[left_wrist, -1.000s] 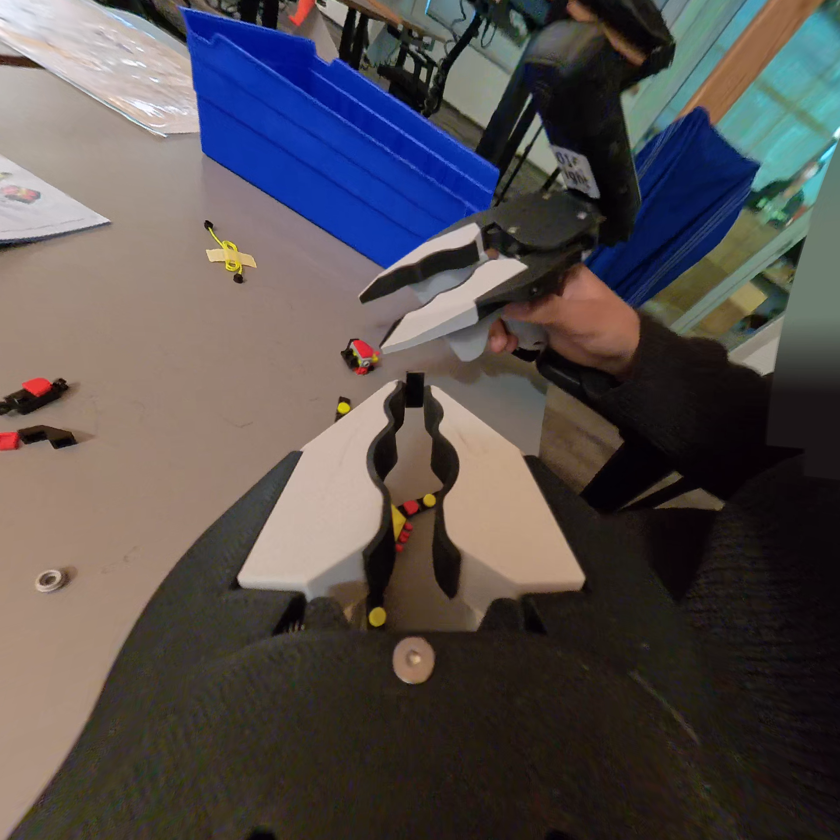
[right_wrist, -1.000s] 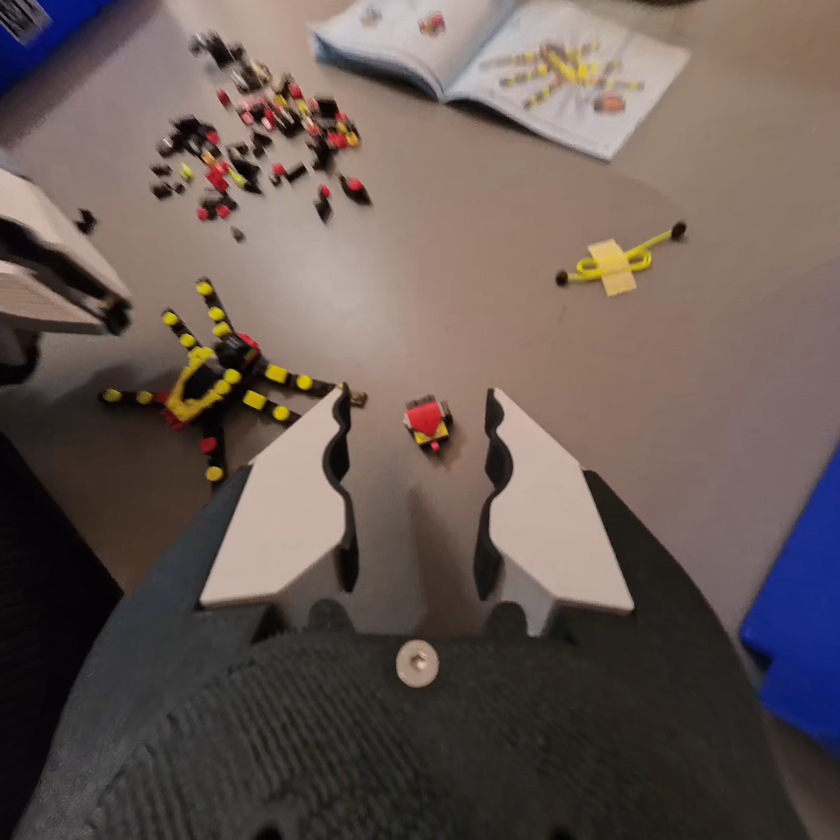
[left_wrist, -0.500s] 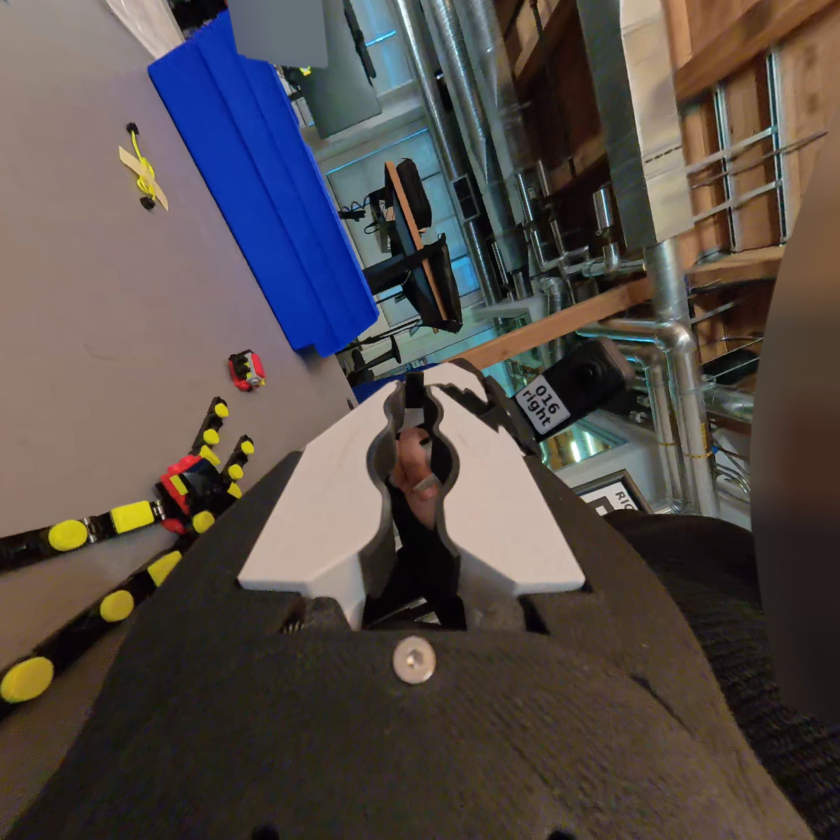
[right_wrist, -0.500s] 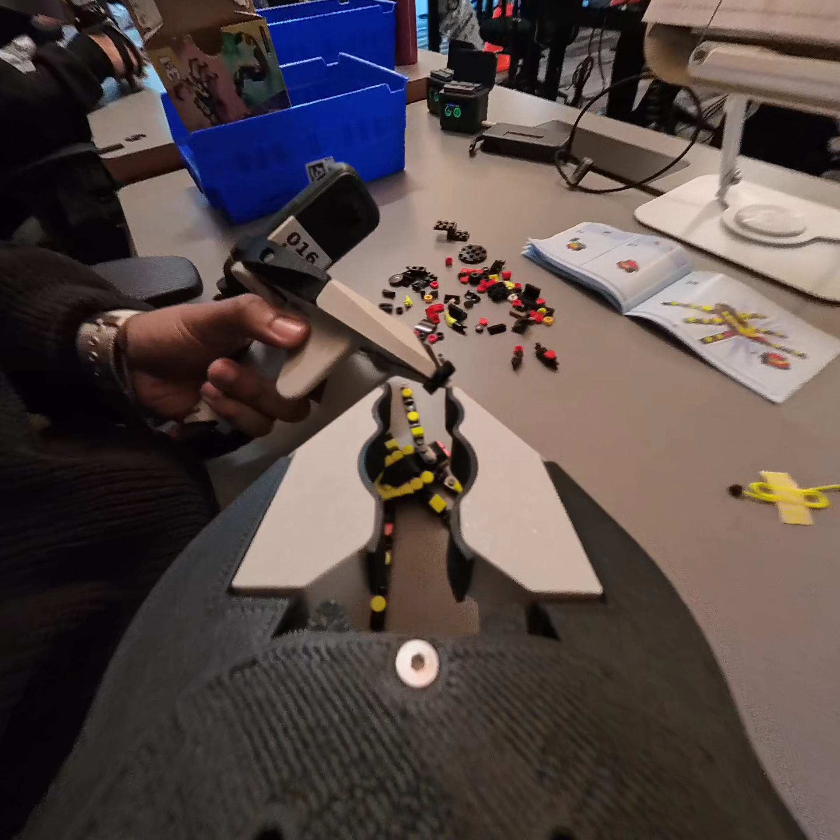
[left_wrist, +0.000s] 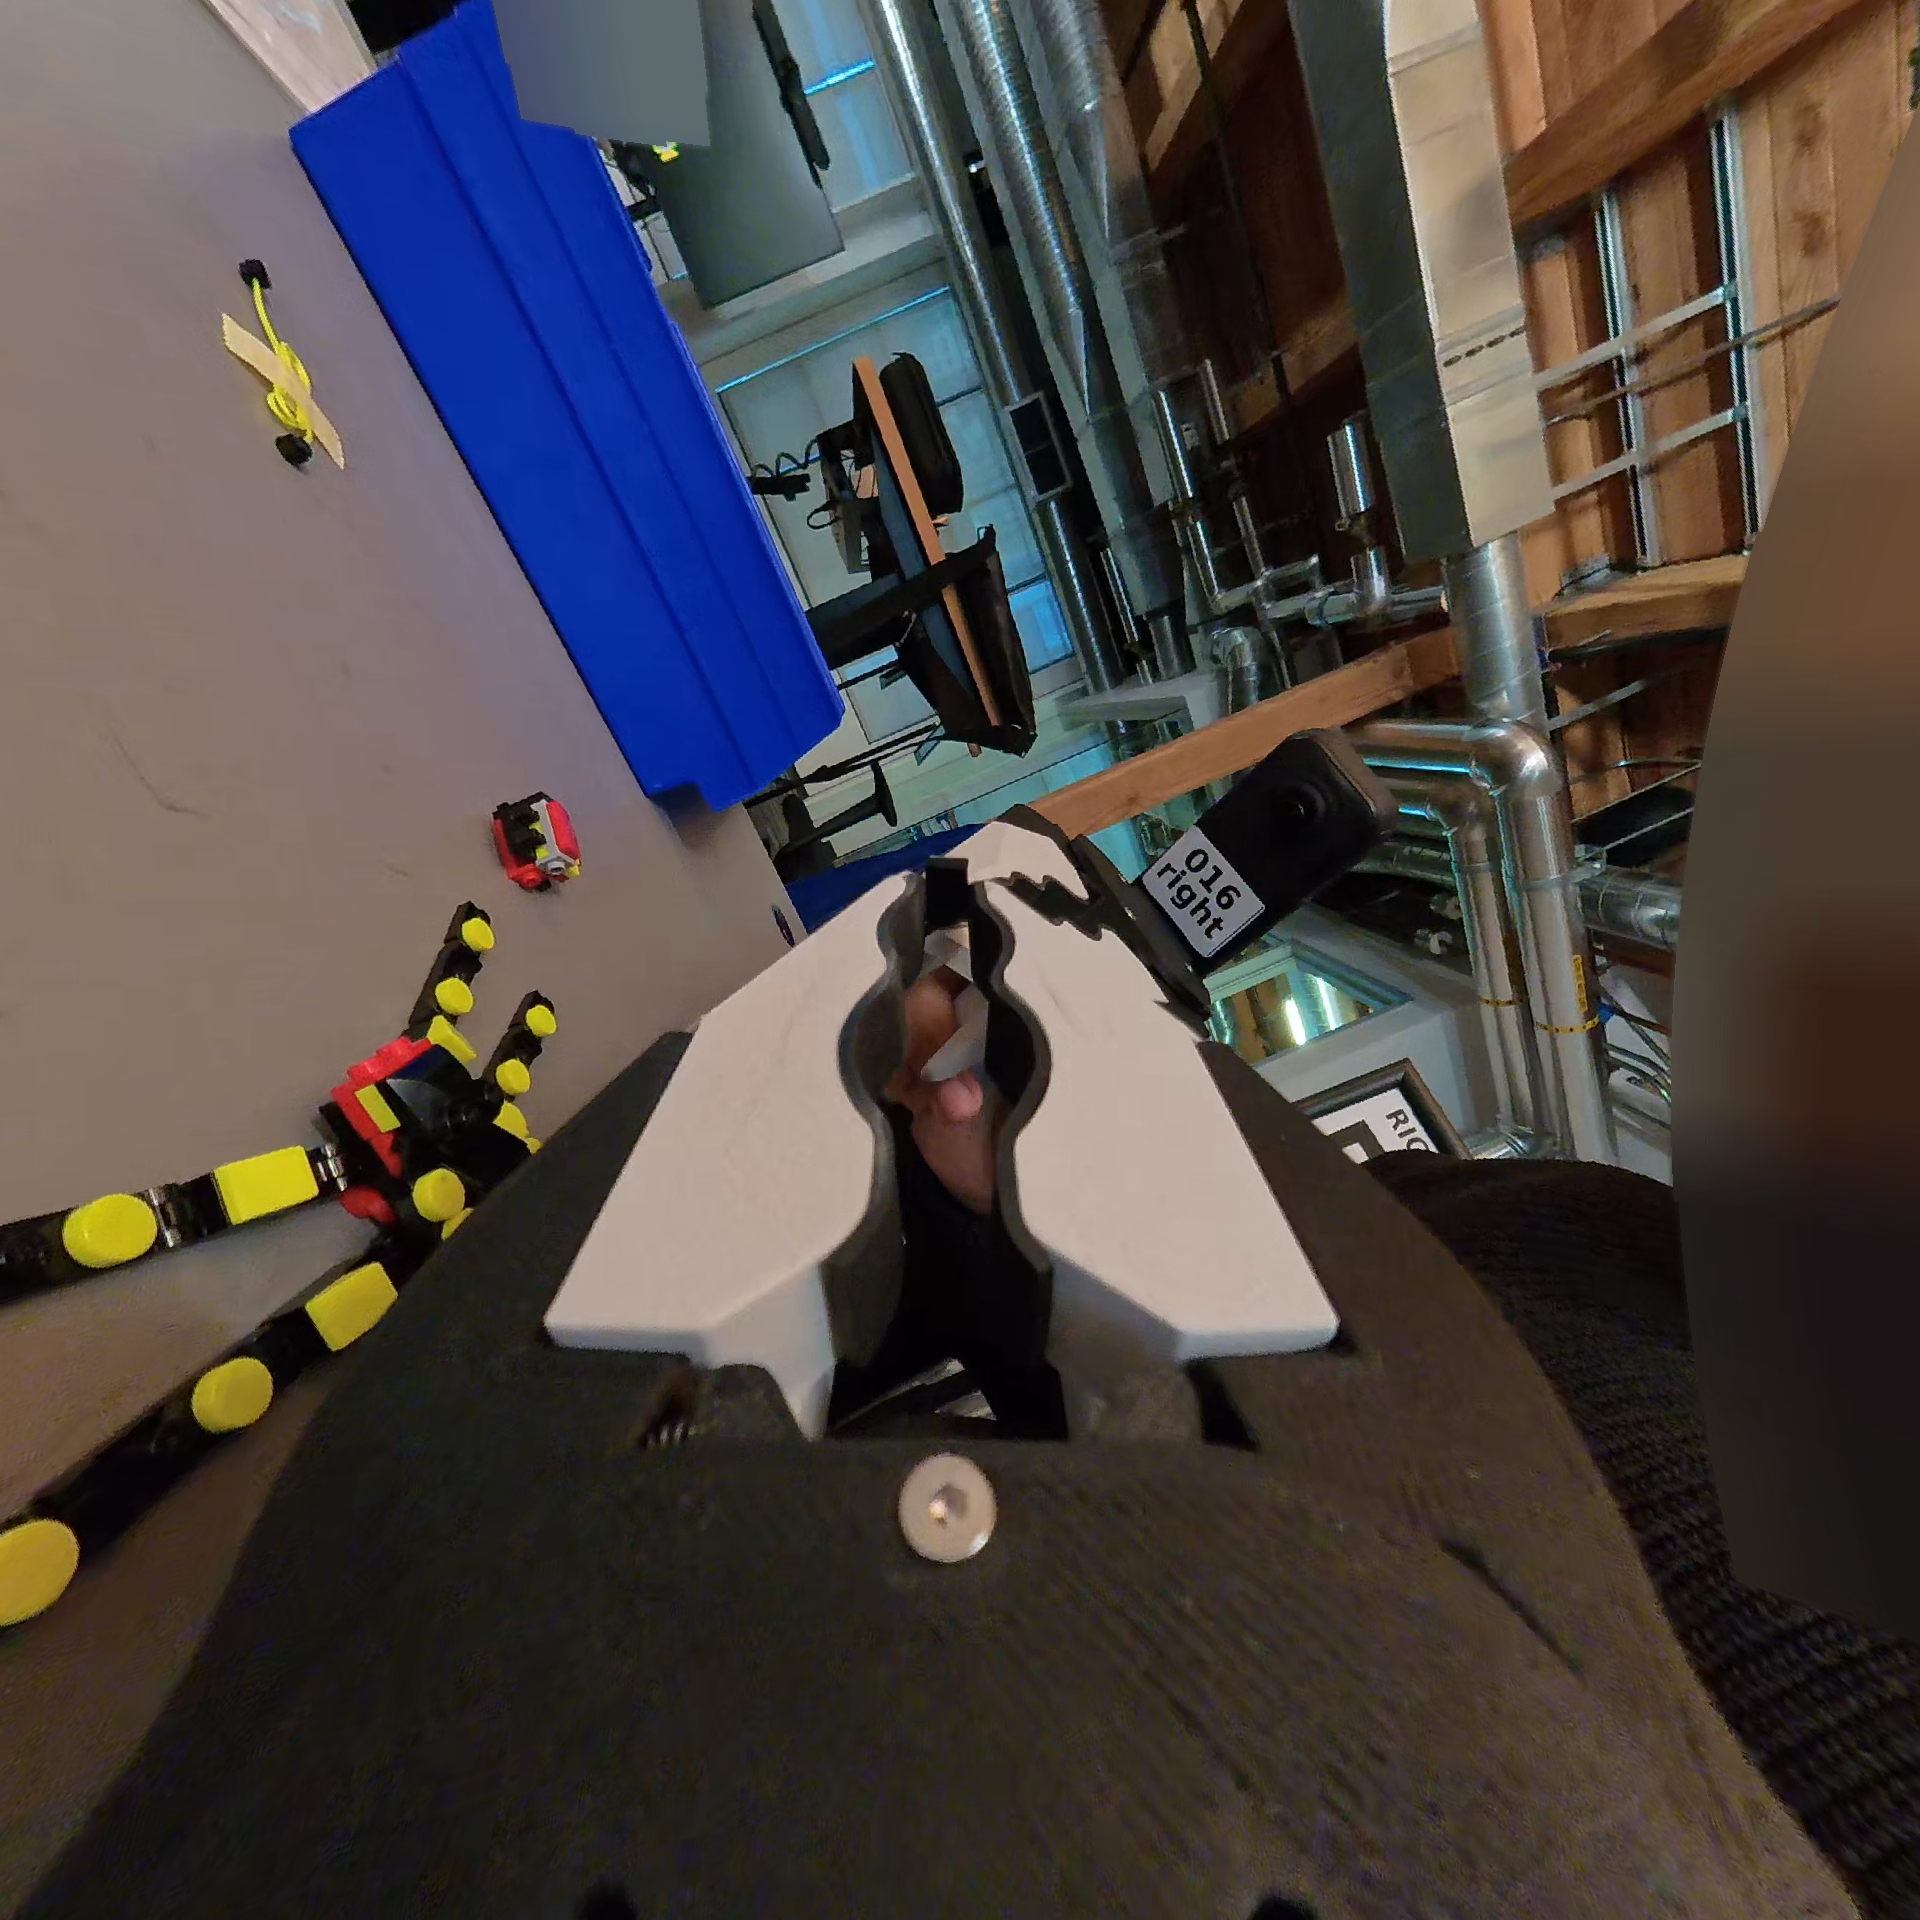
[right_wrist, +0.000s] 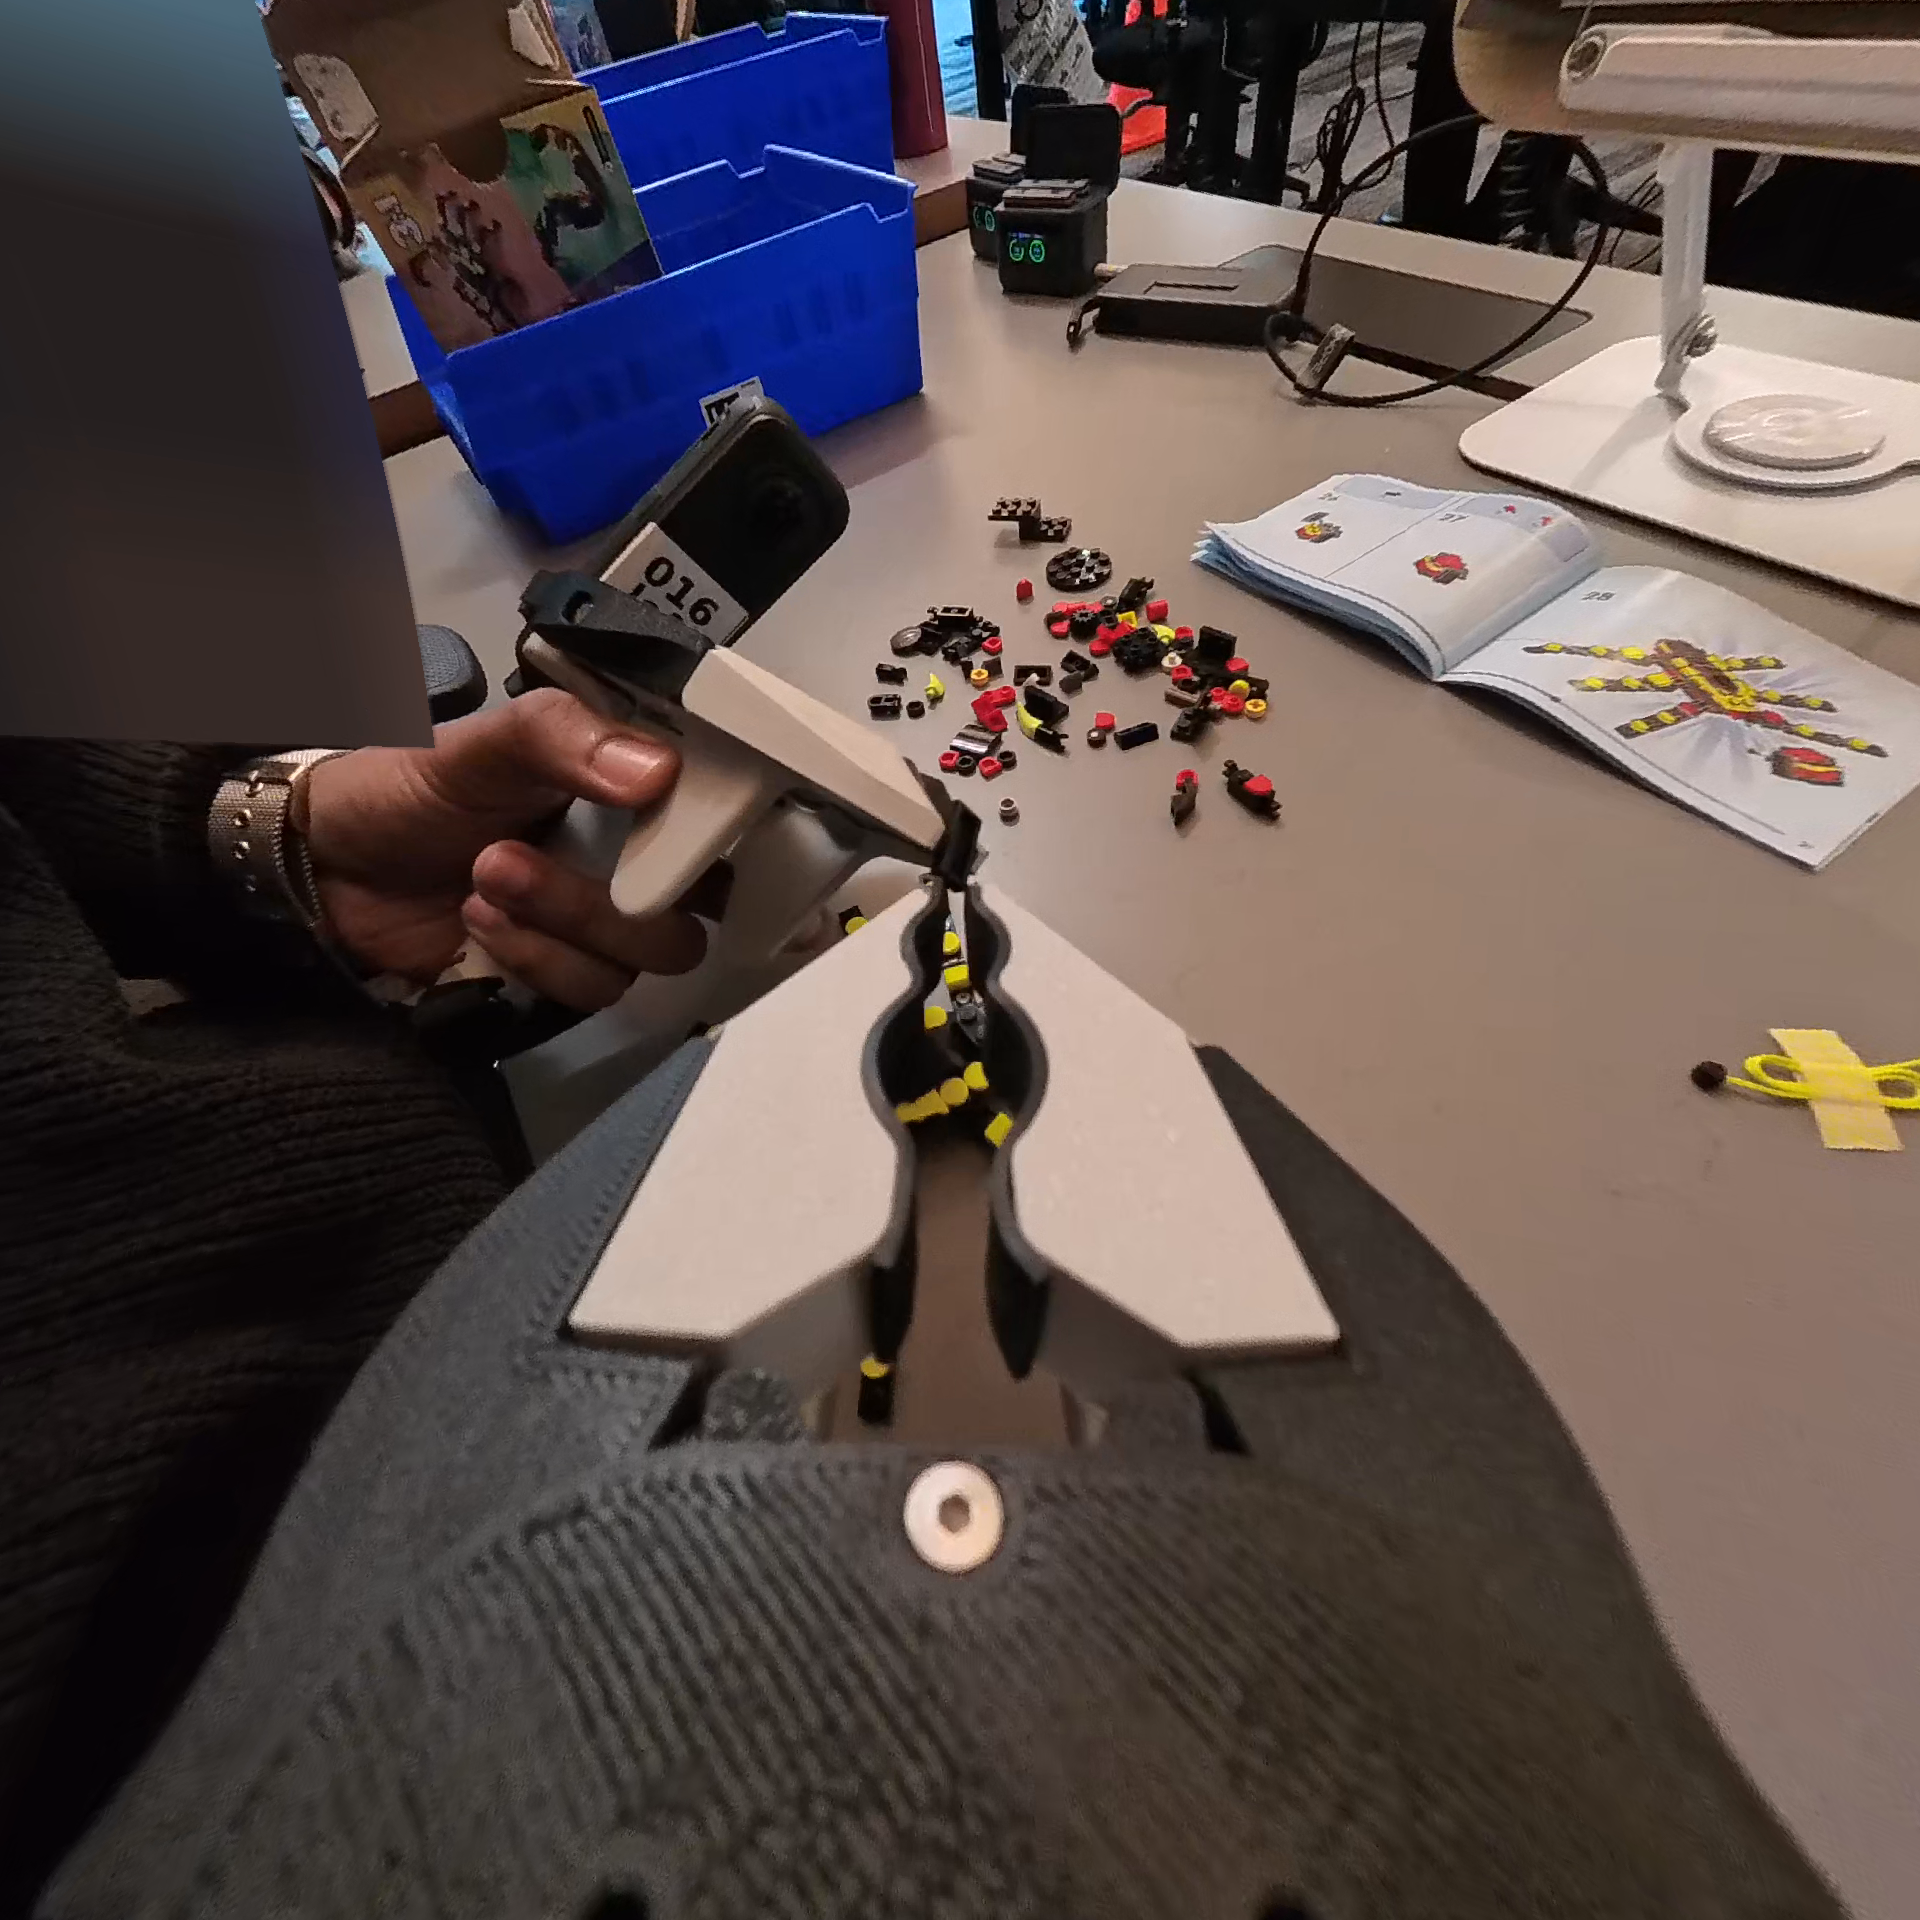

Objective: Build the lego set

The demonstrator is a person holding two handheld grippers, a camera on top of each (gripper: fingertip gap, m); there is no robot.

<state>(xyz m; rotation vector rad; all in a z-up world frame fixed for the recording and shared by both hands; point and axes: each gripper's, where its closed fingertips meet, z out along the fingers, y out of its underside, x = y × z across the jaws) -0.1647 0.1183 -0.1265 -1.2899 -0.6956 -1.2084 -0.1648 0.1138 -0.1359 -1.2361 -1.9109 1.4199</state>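
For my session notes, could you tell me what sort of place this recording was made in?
Probably a shared lab or workshop in an industrial-style building: exposed metal ducts and pipes run overhead, blue storage bins sit on a grey worktable, and charging gear with cables lies at its far end.

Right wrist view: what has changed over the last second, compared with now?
The right tongs were open over the small red piece; they left it on the table, closed, and swung up to meet the left tongs tip to tip. Unchanged: the left tongs grip their black piece; the spider model lies on the table.
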